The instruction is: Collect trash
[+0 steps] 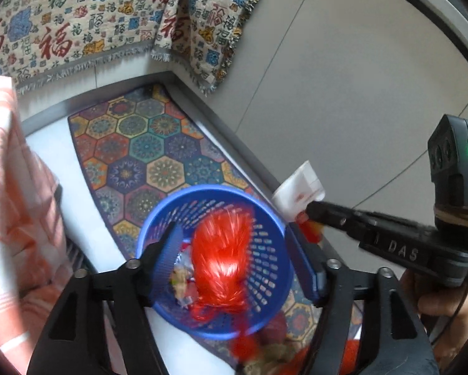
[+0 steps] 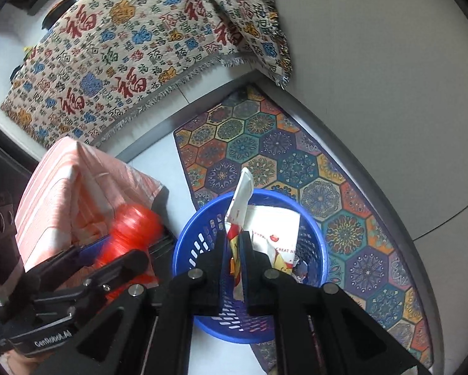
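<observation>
A blue perforated basket stands on a colourful hexagon mat. My left gripper hangs over it, open, its fingers wide apart. A shiny red plastic bag, blurred, is loose between them above the basket, touching neither pad. Crumpled wrappers lie in the basket bottom. My right gripper is shut on a white wrapper with red and yellow print, held upright over the basket. From the left wrist view, that wrapper hangs just past the basket's right rim.
The hexagon mat lies on a low white platform with a grey edge. A pink striped bundle sits left of the basket. A fringed blanket with red characters hangs behind. Grey floor tiles spread to the right.
</observation>
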A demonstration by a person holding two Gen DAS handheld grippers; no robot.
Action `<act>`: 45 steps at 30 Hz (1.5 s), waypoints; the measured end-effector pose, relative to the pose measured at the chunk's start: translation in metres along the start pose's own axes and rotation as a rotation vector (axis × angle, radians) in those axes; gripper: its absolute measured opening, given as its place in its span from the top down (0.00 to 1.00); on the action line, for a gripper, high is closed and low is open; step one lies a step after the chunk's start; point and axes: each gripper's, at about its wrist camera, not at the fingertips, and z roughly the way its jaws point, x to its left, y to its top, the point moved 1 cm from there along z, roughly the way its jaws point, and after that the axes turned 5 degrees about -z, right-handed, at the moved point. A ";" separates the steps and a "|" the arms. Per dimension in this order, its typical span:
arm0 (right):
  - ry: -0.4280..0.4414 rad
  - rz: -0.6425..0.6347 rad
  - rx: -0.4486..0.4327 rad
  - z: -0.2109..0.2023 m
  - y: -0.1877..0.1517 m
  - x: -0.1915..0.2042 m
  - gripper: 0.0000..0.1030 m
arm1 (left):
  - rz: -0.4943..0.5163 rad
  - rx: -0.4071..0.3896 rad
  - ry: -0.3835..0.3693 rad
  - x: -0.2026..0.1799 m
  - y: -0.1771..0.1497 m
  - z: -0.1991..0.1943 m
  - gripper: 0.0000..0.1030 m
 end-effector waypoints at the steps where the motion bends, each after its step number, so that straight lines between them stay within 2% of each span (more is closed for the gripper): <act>1: 0.003 0.003 0.003 0.003 -0.001 -0.001 0.83 | 0.000 -0.002 0.000 0.000 0.002 0.003 0.27; 2: 0.005 0.007 0.009 0.006 -0.002 -0.002 0.75 | -0.001 -0.006 0.001 0.000 0.003 0.004 0.26; 5: -0.005 0.021 0.016 0.009 -0.003 -0.004 0.61 | -0.017 -0.027 0.026 0.001 0.005 -0.001 0.19; 7: -0.020 0.033 0.006 0.004 -0.003 -0.007 0.55 | -0.029 -0.045 0.048 0.000 0.006 -0.011 0.16; 9: -0.040 0.055 -0.011 -0.007 -0.002 -0.009 0.40 | -0.029 -0.058 0.055 -0.006 0.007 -0.026 0.10; 10: -0.055 0.062 -0.024 -0.016 -0.002 -0.008 0.21 | -0.023 -0.068 0.056 -0.010 0.007 -0.034 0.04; 11: -0.072 0.062 -0.037 -0.026 -0.003 -0.007 0.14 | -0.011 -0.079 0.053 -0.014 0.006 -0.042 0.03; 15: -0.138 0.020 -0.083 -0.082 -0.014 0.005 0.13 | 0.074 -0.046 0.071 -0.039 -0.007 -0.078 0.00; 20: -0.213 -0.014 -0.160 -0.157 -0.048 0.023 0.12 | 0.132 -0.158 0.163 -0.062 -0.031 -0.140 0.00; 22: -0.256 -0.028 -0.184 -0.184 -0.068 0.032 0.12 | 0.155 -0.201 0.222 -0.071 -0.042 -0.163 0.00; 25: -0.321 -0.040 -0.221 -0.213 -0.091 0.046 0.09 | 0.179 -0.211 0.323 -0.080 -0.053 -0.179 0.00; 27: -0.327 -0.046 -0.238 -0.226 -0.101 0.054 0.05 | 0.192 -0.218 0.334 -0.081 -0.058 -0.189 0.00; 30: -0.351 -0.079 -0.251 -0.240 -0.111 0.065 0.04 | 0.159 -0.216 0.334 -0.080 -0.065 -0.203 0.00; 35: -0.367 -0.117 -0.247 -0.254 -0.120 0.081 0.02 | 0.174 -0.205 0.371 -0.082 -0.069 -0.211 0.00; 41: -0.349 -0.117 -0.237 -0.259 -0.127 0.094 0.02 | 0.138 -0.185 0.325 -0.074 -0.071 -0.221 0.00; 45: -0.348 -0.131 -0.236 -0.259 -0.128 0.100 0.02 | 0.132 -0.194 0.325 -0.072 -0.071 -0.226 0.00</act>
